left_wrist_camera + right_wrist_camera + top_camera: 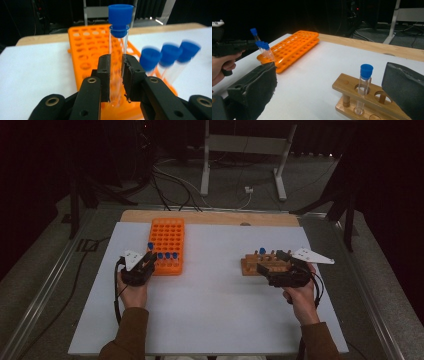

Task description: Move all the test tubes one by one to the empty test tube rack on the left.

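Observation:
My left gripper (116, 75) is shut on a clear test tube with a blue cap (118, 37), held upright, its lower end at a front-row hole of the orange rack (87, 50). Three more blue-capped tubes (170, 53) stand in that row just to the right. In the high view the left gripper (145, 264) sits at the orange rack's (167, 237) front-left corner. My right gripper (331, 75) is open, its jaws wide apart beside a wooden rack (348, 86) that holds one blue-capped tube (365, 82). The right gripper (280, 270) lies at the wooden rack's (252, 264) near right end.
A white board (210, 310) covers the table, with a wooden edge (210, 216) at the back. Cables (175, 185) and a metal stand (245, 150) are on the floor beyond. Metal rails (45, 290) run along both sides.

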Tool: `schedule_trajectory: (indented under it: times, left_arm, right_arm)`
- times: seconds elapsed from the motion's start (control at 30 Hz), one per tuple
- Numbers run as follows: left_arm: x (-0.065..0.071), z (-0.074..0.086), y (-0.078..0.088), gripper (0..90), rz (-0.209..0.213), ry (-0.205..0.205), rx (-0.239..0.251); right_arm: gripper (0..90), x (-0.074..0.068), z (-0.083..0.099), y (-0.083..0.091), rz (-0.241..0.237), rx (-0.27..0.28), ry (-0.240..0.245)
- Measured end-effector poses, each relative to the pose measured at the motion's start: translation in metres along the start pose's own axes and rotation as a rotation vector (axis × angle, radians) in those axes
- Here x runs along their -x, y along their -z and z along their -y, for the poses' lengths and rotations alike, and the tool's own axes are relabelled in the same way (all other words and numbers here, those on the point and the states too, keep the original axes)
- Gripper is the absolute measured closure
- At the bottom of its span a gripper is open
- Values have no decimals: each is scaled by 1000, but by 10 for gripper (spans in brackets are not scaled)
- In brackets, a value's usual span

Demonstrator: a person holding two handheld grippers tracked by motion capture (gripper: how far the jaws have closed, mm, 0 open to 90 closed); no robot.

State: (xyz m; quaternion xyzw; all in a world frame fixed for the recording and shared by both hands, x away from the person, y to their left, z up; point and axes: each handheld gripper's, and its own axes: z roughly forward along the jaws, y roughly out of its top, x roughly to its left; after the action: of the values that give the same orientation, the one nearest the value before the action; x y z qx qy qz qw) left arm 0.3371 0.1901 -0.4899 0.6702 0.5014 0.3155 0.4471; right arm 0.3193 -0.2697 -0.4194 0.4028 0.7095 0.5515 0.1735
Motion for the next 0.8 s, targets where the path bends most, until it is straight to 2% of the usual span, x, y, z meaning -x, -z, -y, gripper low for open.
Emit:
schedule_trajectory:
  times: [0.07, 0.13, 0.23, 0.47, 0.53, 0.8]
  left_arm:
    - [2, 4, -1, 781, 0, -19, -23]
    - [2, 7, -2, 782, 2, -22, -36]
    - [2, 6, -2, 785, 1, -26, -50]
    - [4, 8, -6, 787, 1, -64, -120]
    - [5, 8, -7, 788, -5, -70, -127]
    - [4, 8, -6, 785, 1, -54, -136]
  right_arm:
    - [0, 0, 0, 0, 0, -1, 0]
    - [0, 0, 0, 0, -1, -1, 1]
    - [0, -1, 1, -1, -2, -4, 3]
    - [0, -1, 1, -2, -4, -7, 2]
    - [0, -1, 1, -2, -5, -7, 4]
    - [0, -1, 1, -1, -7, -6, 3]
